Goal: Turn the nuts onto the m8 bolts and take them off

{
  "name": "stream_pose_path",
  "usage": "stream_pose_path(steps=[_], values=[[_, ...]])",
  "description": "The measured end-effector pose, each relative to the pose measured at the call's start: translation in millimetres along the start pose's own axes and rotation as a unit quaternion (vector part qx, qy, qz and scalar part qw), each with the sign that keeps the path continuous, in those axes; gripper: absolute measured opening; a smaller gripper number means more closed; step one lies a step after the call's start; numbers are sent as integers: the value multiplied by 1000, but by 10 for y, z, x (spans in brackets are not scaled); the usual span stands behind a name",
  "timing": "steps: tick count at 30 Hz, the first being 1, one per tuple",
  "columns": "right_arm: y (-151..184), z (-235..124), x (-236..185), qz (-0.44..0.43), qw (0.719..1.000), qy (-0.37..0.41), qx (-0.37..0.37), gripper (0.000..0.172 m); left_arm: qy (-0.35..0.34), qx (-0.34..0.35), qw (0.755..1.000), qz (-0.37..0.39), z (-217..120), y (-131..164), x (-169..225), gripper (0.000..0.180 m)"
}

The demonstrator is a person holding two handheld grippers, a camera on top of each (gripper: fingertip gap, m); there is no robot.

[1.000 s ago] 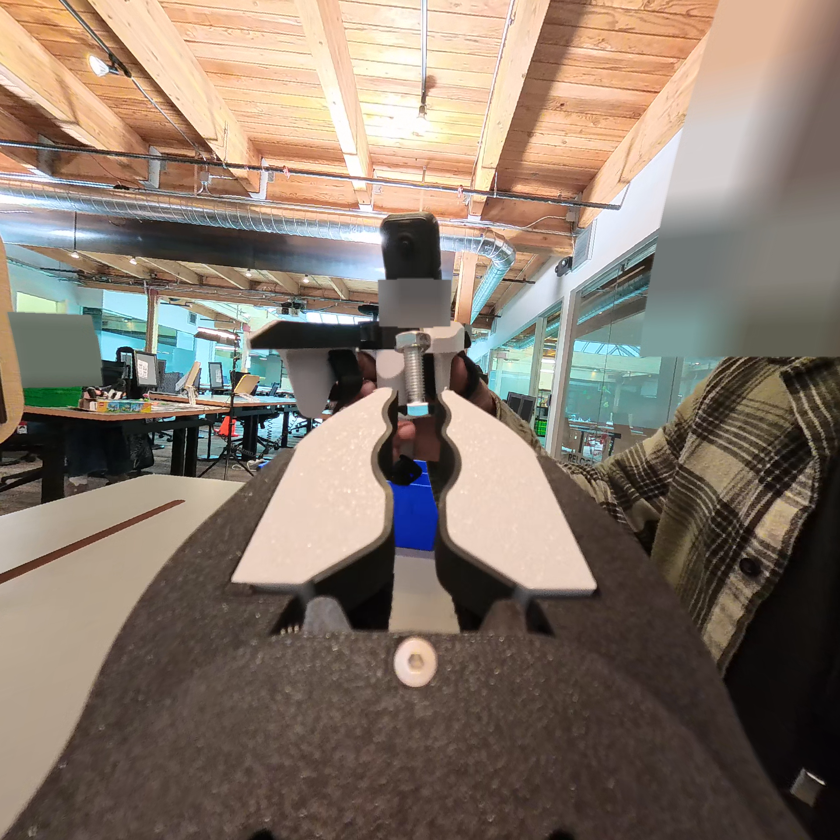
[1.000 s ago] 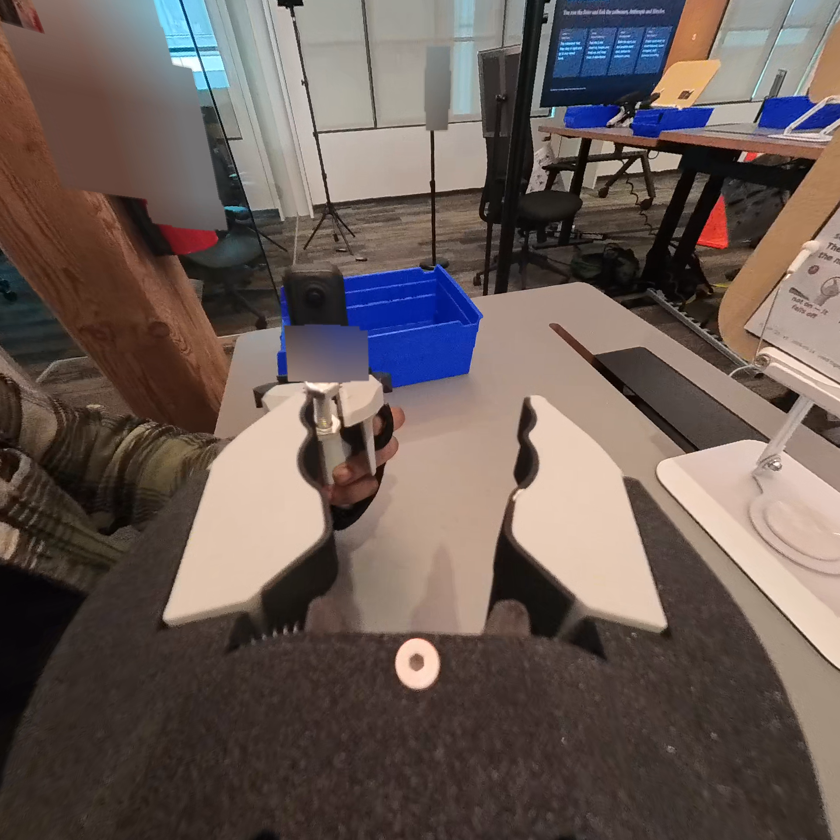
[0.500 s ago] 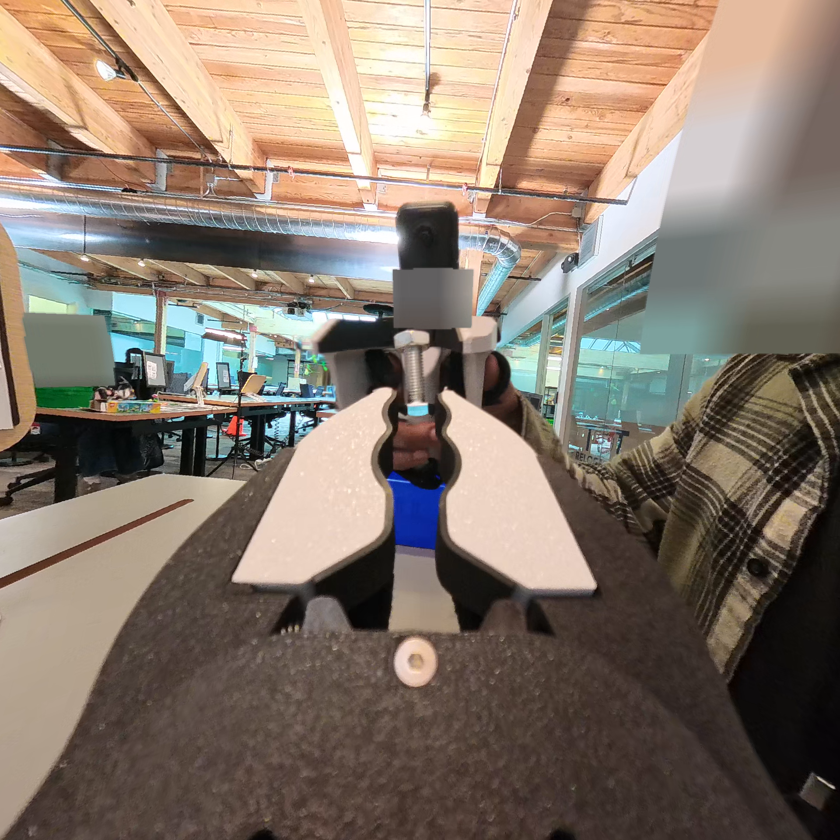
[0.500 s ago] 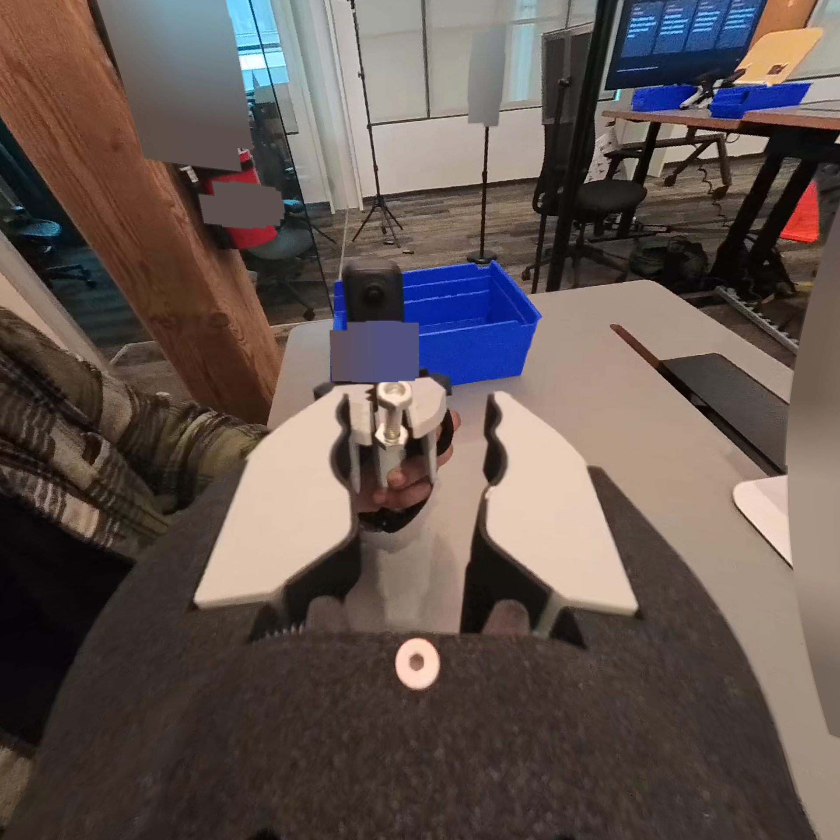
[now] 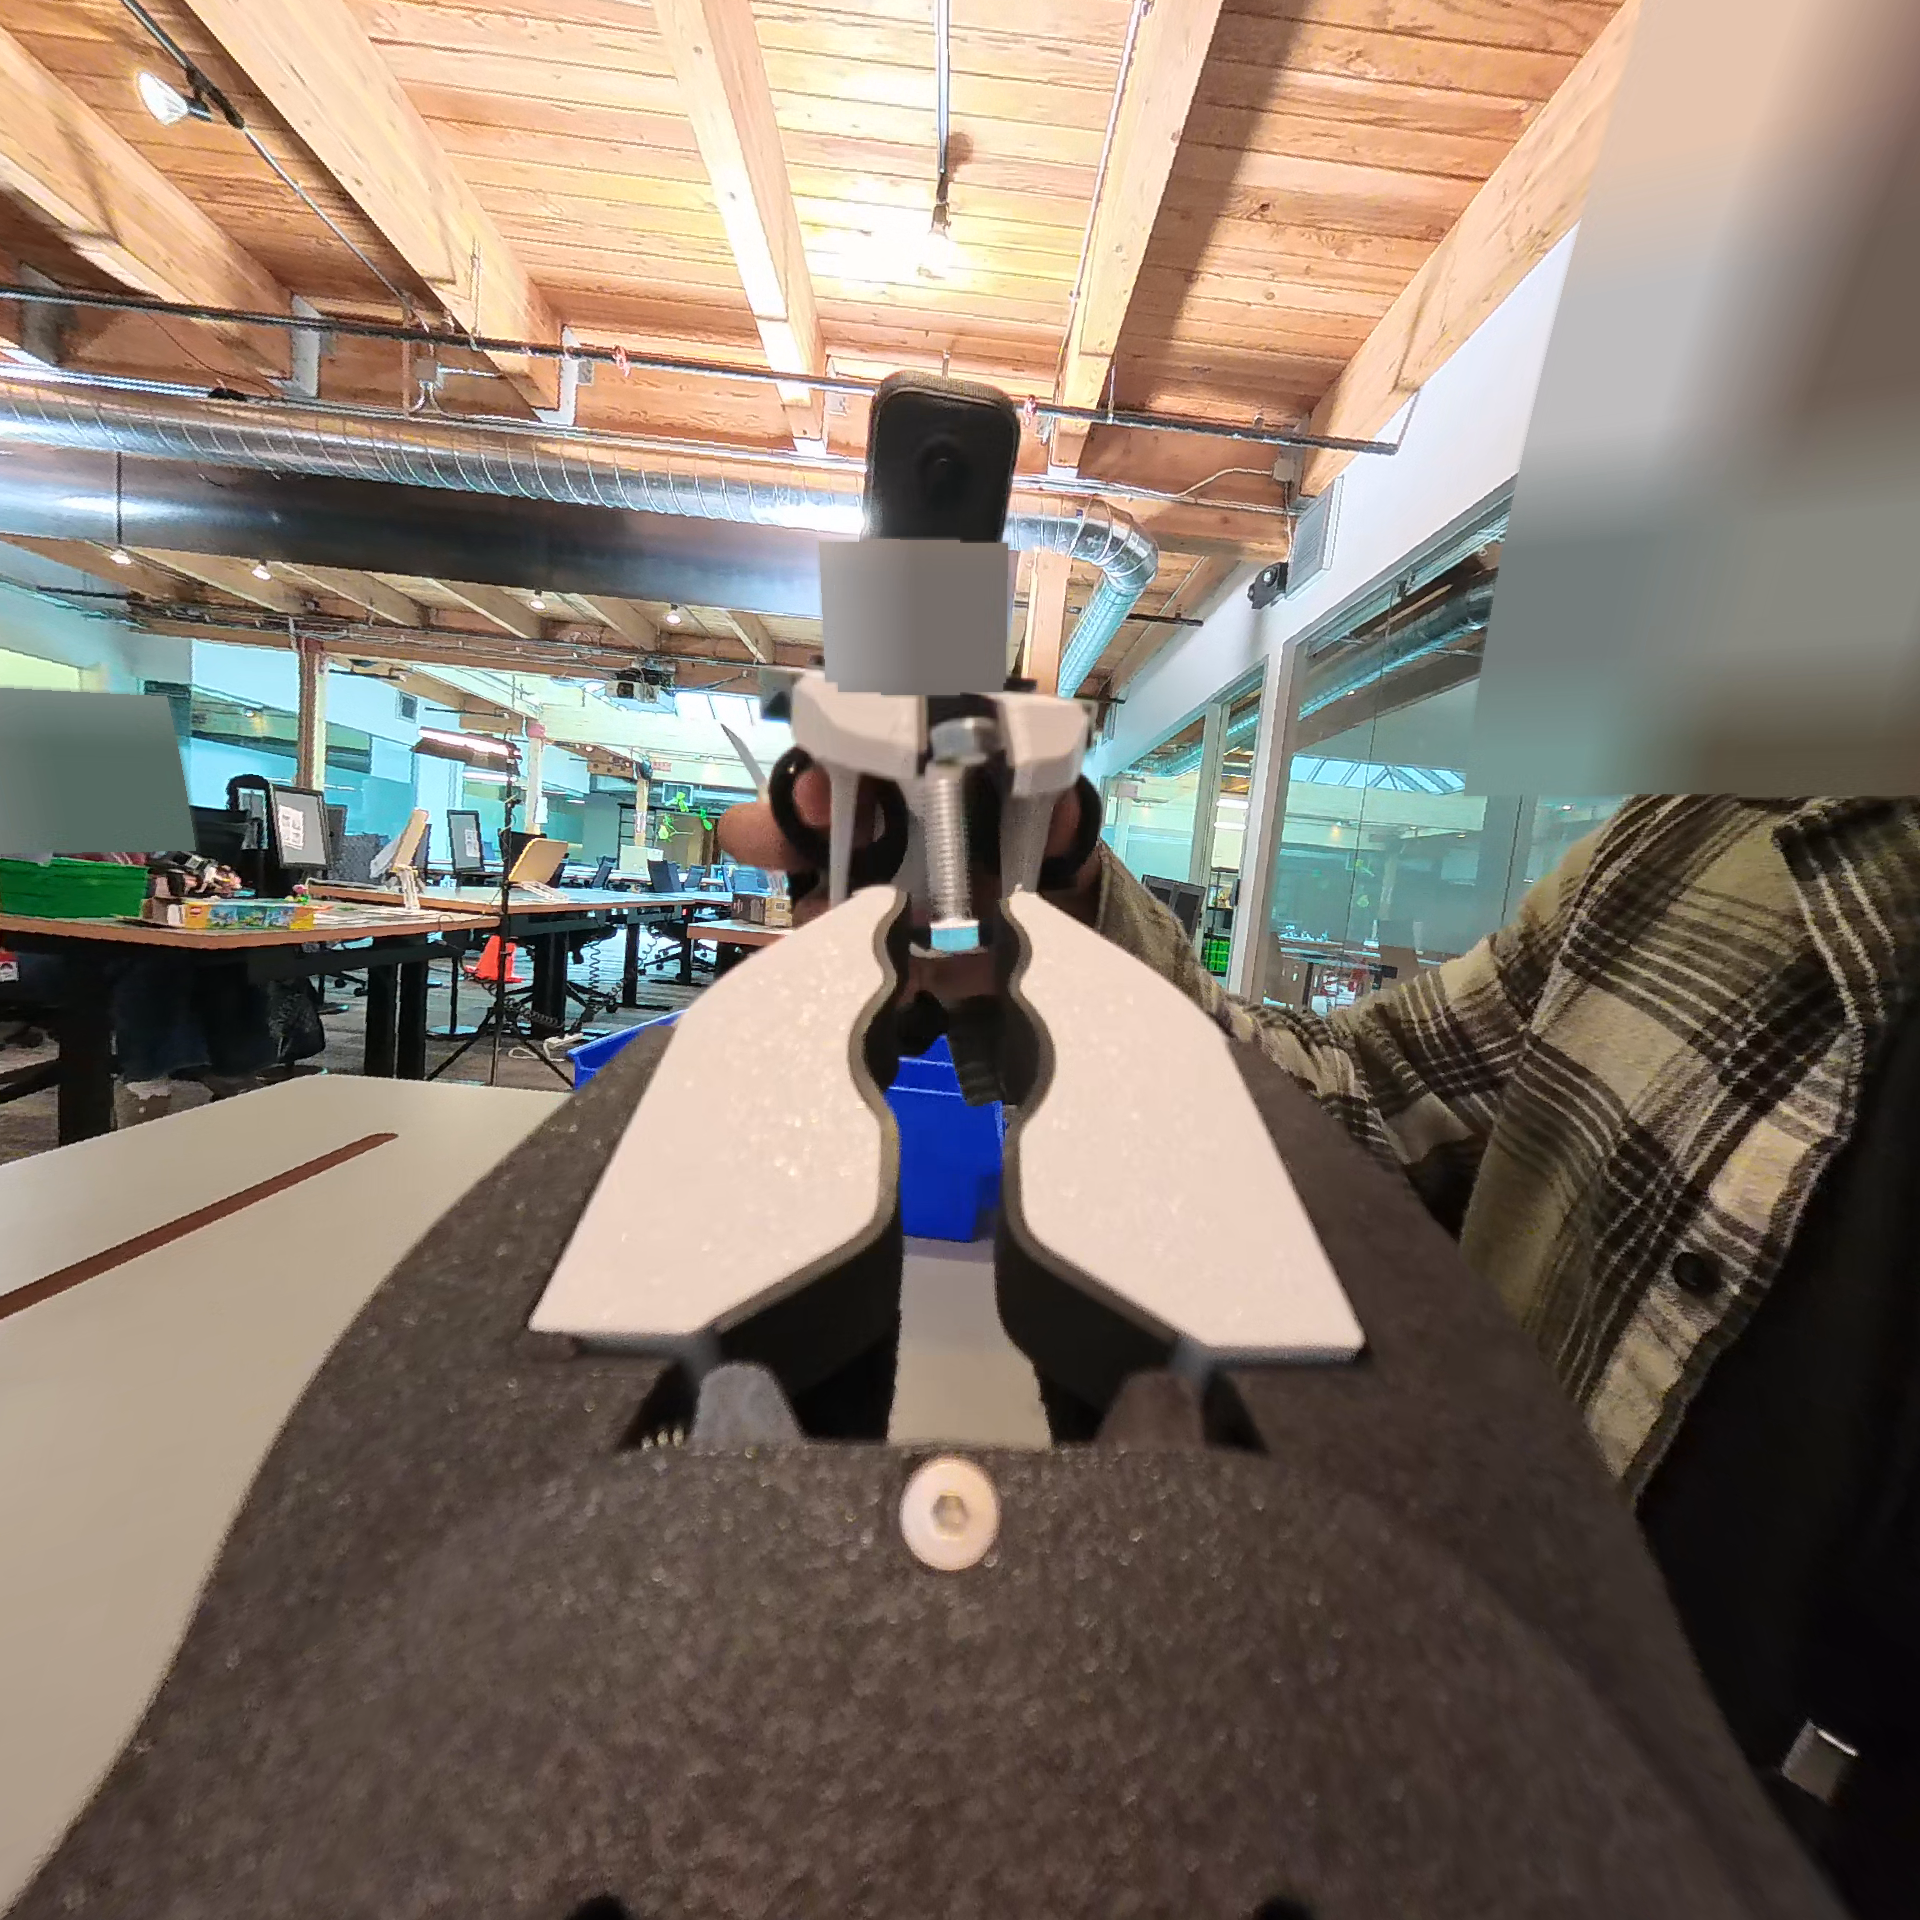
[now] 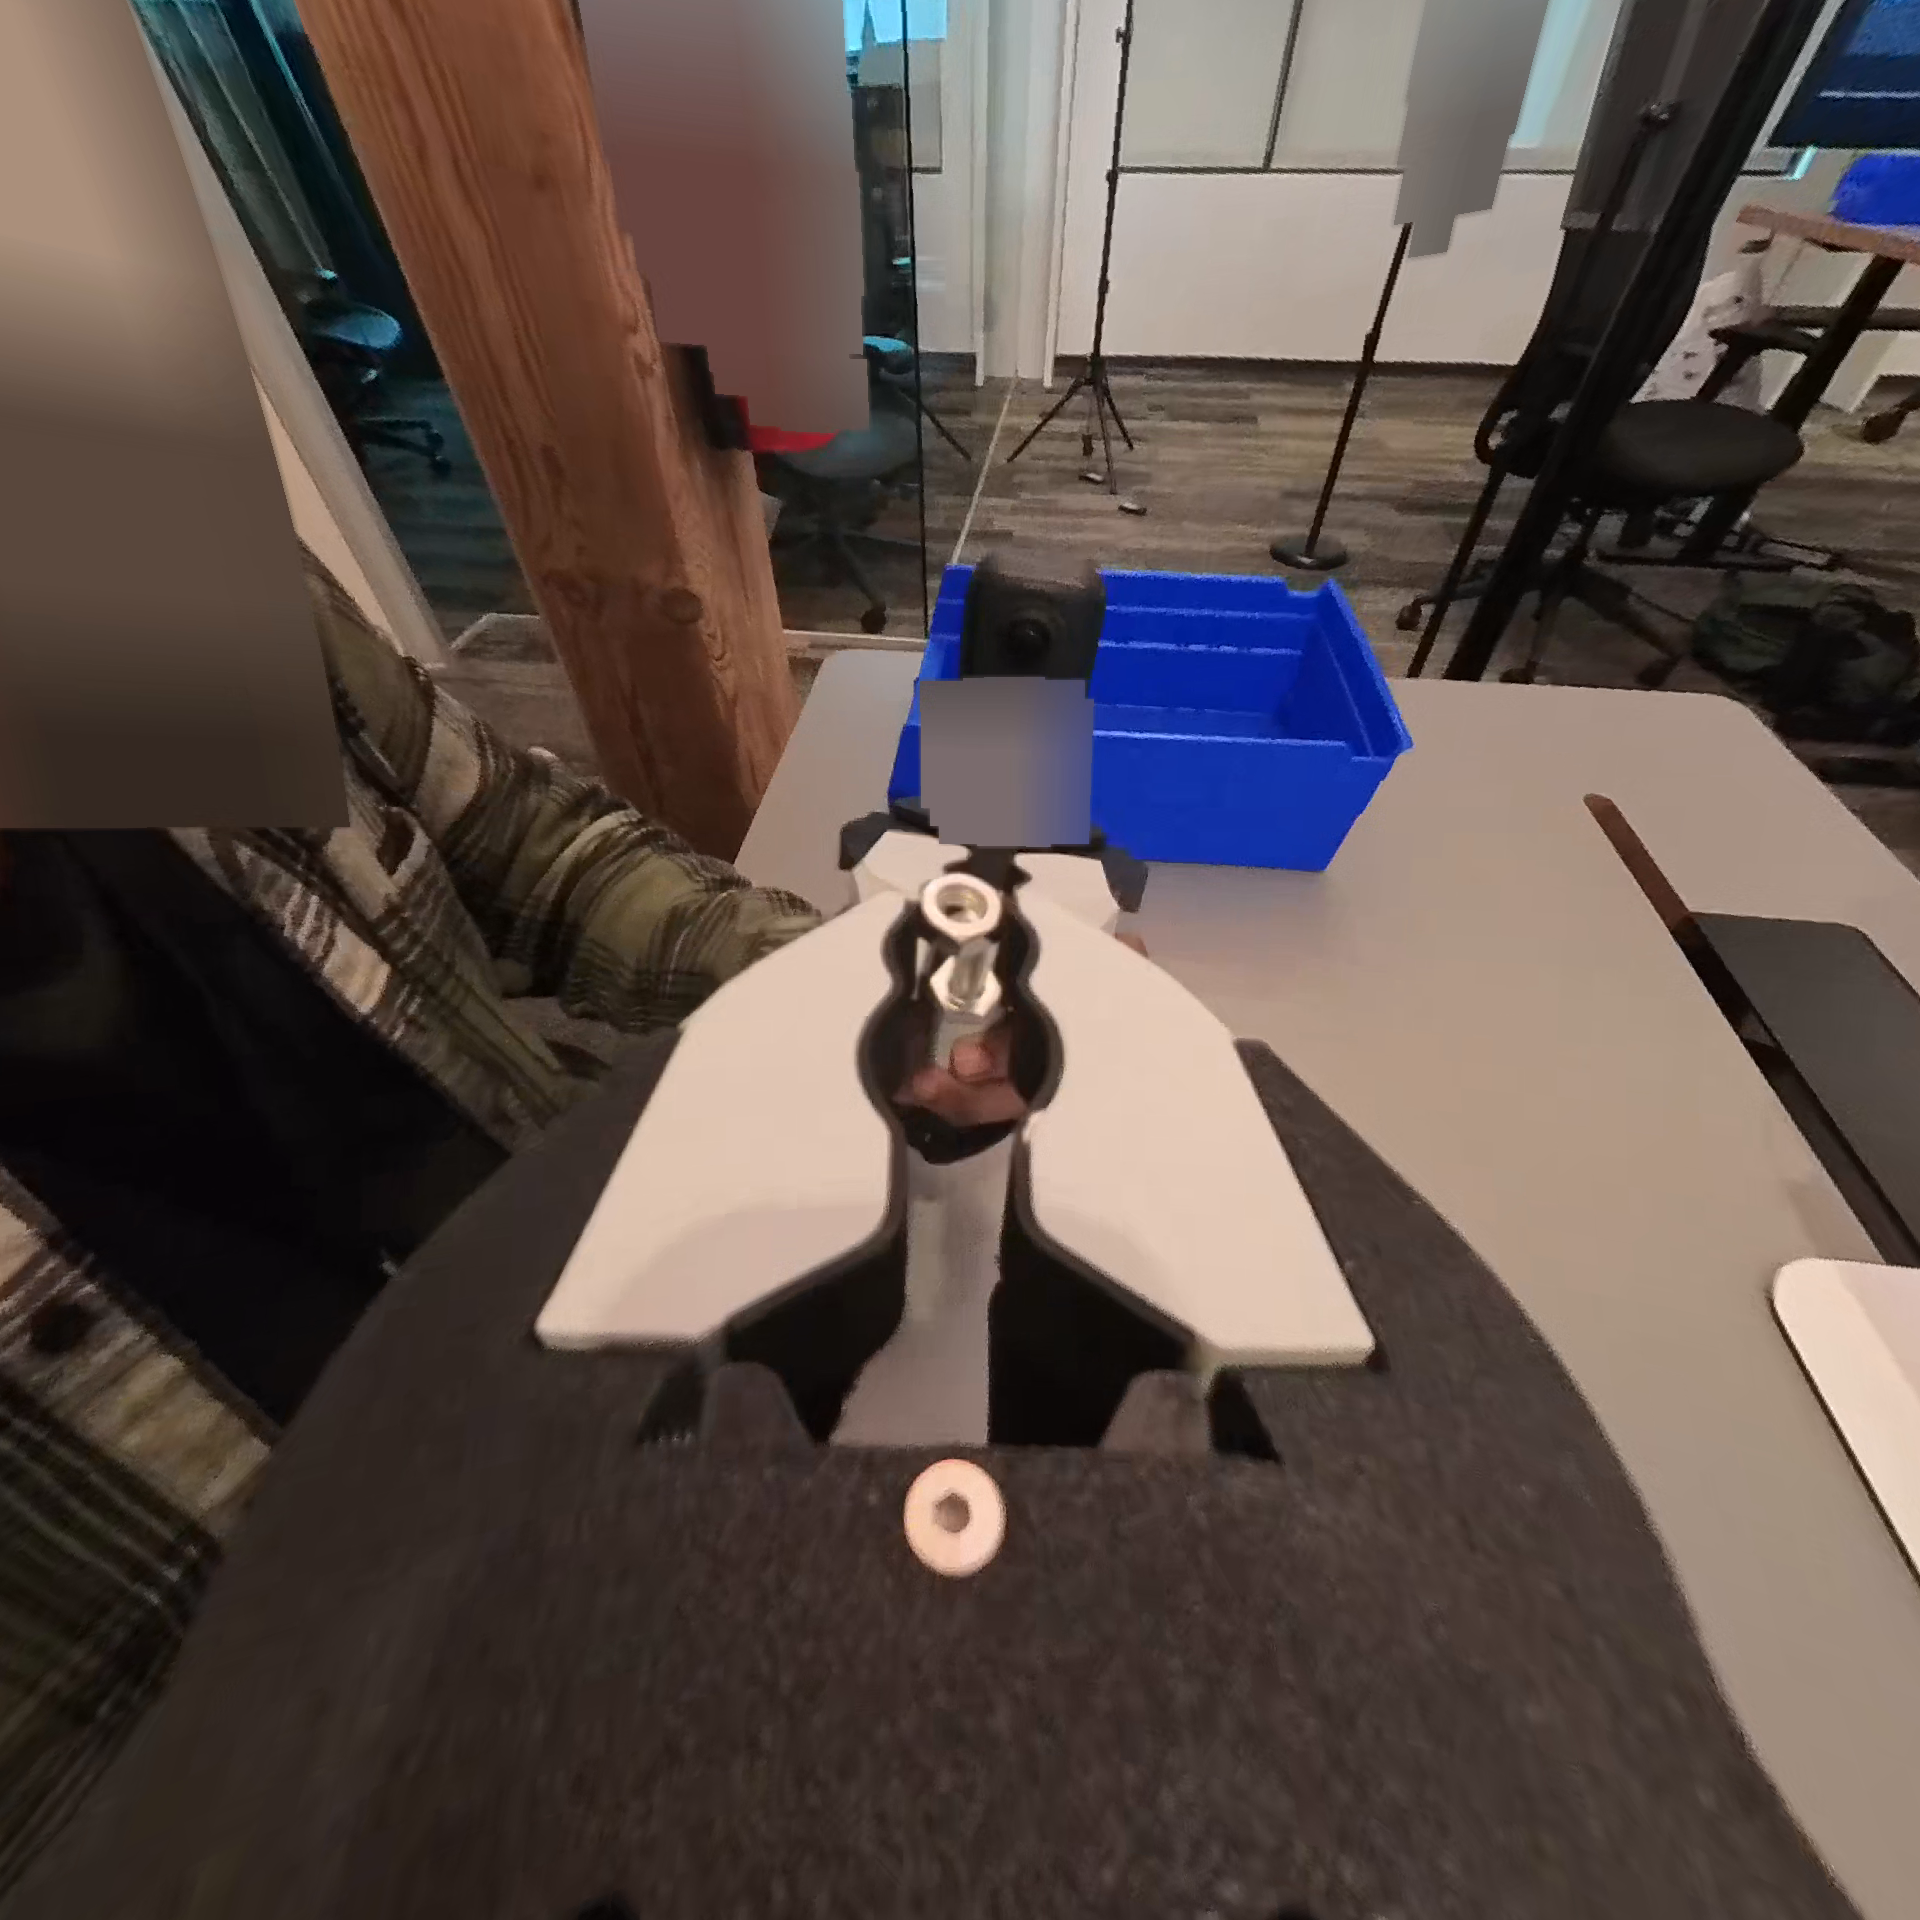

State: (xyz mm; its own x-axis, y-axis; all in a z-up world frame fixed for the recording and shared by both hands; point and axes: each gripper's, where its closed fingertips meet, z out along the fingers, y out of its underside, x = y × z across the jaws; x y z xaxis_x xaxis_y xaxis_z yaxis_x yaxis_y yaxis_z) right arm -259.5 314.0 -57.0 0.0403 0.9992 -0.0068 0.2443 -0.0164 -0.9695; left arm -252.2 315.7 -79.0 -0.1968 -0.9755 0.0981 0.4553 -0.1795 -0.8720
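My left gripper (image 5: pixel 951 920) is shut on the hex head of a silver bolt (image 5: pixel 948 831), which stands upright between us. A silver nut (image 5: pixel 961 740) sits at the bolt's top end. My right gripper (image 6: pixel 961 920) faces the left one from above and is shut on that nut (image 6: pixel 961 914), its pads against the nut's sides. Through the gap between my right fingers I see the bolt's head (image 6: pixel 966 997) below. The right gripper also shows in the left wrist view (image 5: pixel 961 753). The left gripper's white fingers (image 6: pixel 1086 902) show behind my right fingertips.
A blue bin (image 6: pixel 1247 748) stands on the grey table (image 6: pixel 1455 987) behind the grippers. A black mat (image 6: pixel 1818 987) and a white stand base (image 6: pixel 1860 1340) lie at the right. A wooden post (image 6: pixel 582 416) and the person's plaid sleeve (image 6: pixel 520 852) are at the left.
My right gripper was wide open beside the bolt, swung over it and closed its fingers on the nut. My left gripper kept its hold on the bolt head.
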Motion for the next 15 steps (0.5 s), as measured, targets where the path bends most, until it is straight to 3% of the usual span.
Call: stream_pose_path(steps=[3, 7, 11, 15], values=[[-101, -255, 37, 11, 1000, 14, 26, 14, -2, -4, 1000, 2, -6, 3, -2, 14], [104, -1190, 430, 47, 988, 148, -6, 15, -2, -9, 1000, 3, -1, 8, 7, 14], [704, -2469, 840, 95, 934, 331, -91, 14, 0, -16, 1000, 2, 27, 41, 16, 14], [1307, -3455, 973, 171, 881, 427, -111, 15, -4, -25, 1000, 6, 49, 90, 7, 14]])
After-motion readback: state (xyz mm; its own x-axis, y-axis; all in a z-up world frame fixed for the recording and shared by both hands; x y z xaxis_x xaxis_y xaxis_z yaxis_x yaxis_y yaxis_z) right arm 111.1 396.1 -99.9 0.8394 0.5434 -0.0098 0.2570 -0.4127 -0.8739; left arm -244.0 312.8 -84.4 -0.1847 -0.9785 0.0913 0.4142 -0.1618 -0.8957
